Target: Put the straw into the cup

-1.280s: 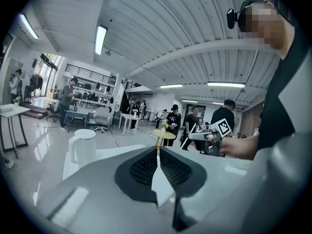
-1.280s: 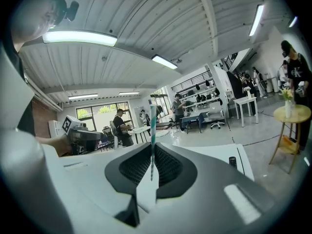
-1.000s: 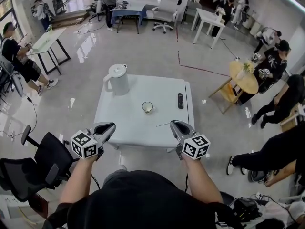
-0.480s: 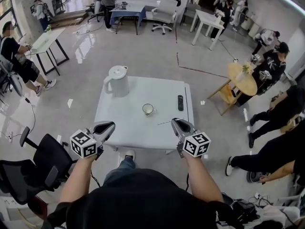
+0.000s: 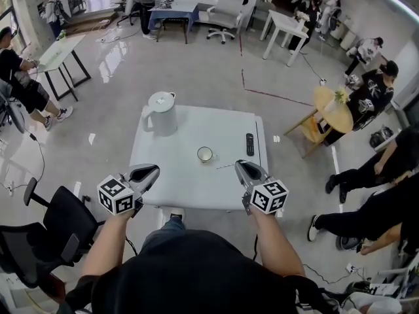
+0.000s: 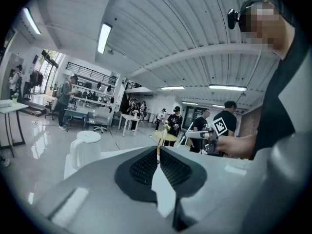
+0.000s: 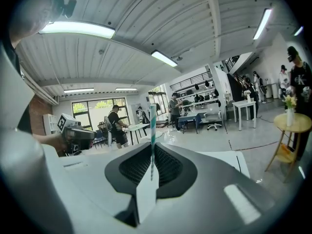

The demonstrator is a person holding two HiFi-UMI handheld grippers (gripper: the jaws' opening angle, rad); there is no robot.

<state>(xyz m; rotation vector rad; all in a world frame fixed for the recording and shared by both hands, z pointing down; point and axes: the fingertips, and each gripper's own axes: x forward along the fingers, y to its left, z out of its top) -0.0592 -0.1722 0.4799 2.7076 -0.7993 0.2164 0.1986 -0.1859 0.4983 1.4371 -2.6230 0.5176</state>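
Note:
A small white cup [image 5: 205, 154] stands upright near the middle of the white table [image 5: 177, 175]. My right gripper [image 5: 239, 166] hovers over the table's near right edge, shut on a thin white-and-teal striped straw [image 7: 152, 126]. In the head view the straw [image 5: 224, 167] sticks out leftward from the jaws, a short way right of and nearer than the cup. In the right gripper view it rises straight up between the closed jaws [image 7: 152, 149]. My left gripper [image 5: 152, 171] hangs at the table's near left edge, shut with nothing in it [image 6: 158, 151].
A white kettle [image 5: 160, 113] stands at the table's far left corner and a black remote [image 5: 249, 144] lies near its right edge. A black office chair [image 5: 62, 224] is at my lower left. A round yellow table [image 5: 334, 106] and several people are around the room.
Both grippers stay almost where they were, the right still holding the straw. The head view has shifted slightly, so the table sits a little lower in frame.

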